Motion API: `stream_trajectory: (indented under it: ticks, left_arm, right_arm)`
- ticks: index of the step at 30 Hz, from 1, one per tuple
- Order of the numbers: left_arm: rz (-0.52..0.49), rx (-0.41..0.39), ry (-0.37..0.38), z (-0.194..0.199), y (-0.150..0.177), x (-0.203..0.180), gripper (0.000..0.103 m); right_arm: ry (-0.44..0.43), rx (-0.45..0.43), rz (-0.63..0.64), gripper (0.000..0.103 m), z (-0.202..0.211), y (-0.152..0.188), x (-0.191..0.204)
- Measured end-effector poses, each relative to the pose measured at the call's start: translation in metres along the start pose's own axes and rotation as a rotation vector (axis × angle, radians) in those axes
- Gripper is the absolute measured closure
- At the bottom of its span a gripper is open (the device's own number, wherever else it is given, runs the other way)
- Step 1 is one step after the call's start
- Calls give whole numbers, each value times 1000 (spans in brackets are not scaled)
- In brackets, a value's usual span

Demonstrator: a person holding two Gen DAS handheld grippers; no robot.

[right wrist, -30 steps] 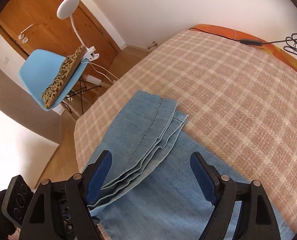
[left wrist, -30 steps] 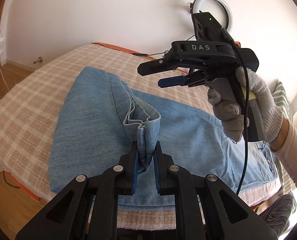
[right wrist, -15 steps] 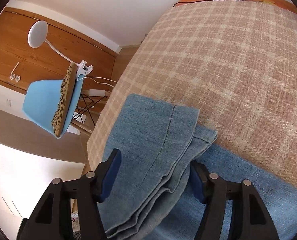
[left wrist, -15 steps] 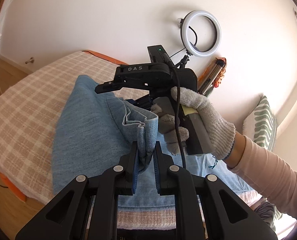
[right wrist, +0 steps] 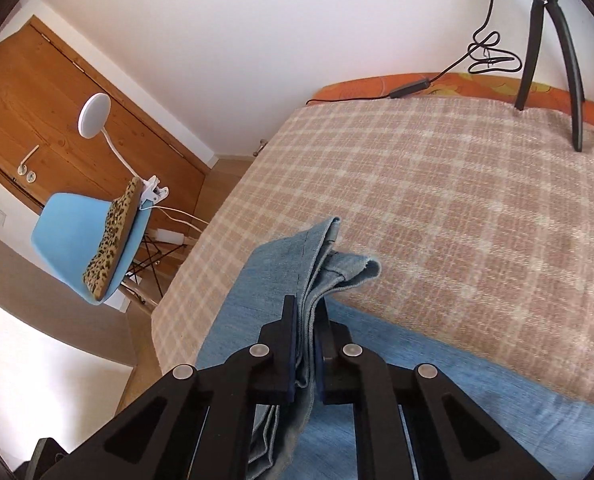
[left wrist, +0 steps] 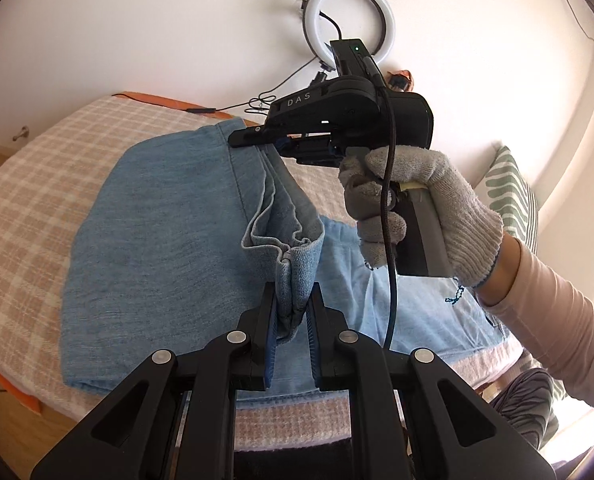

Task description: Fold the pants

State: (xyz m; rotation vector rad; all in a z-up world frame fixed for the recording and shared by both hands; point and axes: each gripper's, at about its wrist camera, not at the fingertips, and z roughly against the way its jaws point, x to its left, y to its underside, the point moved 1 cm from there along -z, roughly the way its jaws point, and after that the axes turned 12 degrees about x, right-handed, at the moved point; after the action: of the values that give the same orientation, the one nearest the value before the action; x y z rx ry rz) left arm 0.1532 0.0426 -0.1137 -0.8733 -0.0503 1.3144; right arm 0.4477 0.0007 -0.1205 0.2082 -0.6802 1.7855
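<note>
Light blue denim pants [left wrist: 161, 232] lie on a plaid bed cover [left wrist: 29, 184], with the legs folded over. My left gripper [left wrist: 291, 316] is shut on the near corner of the stacked leg hems and holds it a little above the bed. My right gripper [right wrist: 305, 344] is shut on the far corner of the same hems [right wrist: 321, 264]. It also shows in the left wrist view [left wrist: 273, 140], held by a gloved hand [left wrist: 421, 208] over the far edge of the pants. The hem edge runs between the two grippers.
A ring light [left wrist: 349, 24] and tripod legs [right wrist: 553, 52] stand at the bed's far side with a cable [right wrist: 409, 88]. A blue chair [right wrist: 93, 236] with a leopard cushion and clip lamp stands by a wooden door. A striped pillow [left wrist: 513, 196] lies at right.
My right gripper was open above the leg hems, came down onto their far corner and closed on it. My left gripper kept its hold on the near corner.
</note>
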Motion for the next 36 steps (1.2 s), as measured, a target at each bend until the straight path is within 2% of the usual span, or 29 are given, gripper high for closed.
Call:
stream_trajectory:
  ticks: [8, 16, 28, 36]
  left_arm:
    - [-120, 61, 88, -27, 1, -64, 91]
    - [-208, 118, 163, -51, -4, -113, 91]
    - [-325, 196, 230, -85, 1, -172, 91]
    - [-397, 229, 304, -102, 2, -216, 91]
  right_arm:
    - [107, -74, -40, 99, 67, 38, -41]
    - [173, -118, -100, 99, 121, 65, -82]
    - [260, -149, -148, 99, 175, 106, -129]
    - [321, -189, -194, 99, 219, 131, -160]
